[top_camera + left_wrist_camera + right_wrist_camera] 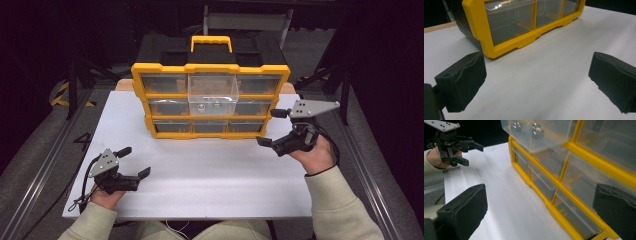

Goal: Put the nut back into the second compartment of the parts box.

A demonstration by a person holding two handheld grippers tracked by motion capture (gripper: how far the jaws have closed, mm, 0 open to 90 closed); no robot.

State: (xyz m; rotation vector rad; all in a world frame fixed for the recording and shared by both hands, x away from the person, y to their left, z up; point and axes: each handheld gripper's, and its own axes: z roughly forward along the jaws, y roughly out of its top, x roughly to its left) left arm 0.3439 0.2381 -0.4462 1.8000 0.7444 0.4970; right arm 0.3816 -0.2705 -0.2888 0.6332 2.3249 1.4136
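A yellow and black drawer organizer [210, 70] stands at the back middle of the white table [200, 170]. Its top middle clear drawer [213, 94] is pulled out toward me, with small metal parts [536, 130] inside. My left gripper [134, 161] rests open near the table's front left, jaws empty, facing the organizer's lower left corner [499, 50]. By the organizer's right side my right gripper [271, 127] is held open and empty, just off the cabinet's lower right drawers [574, 202]. The left gripper [471, 152] appears far off in the right gripper view.
Black metal frame rails [40, 165] run along both sides of the table. A wooden board edge [439, 27] shows behind the organizer. Bare white table lies between the grippers and the organizer's front.
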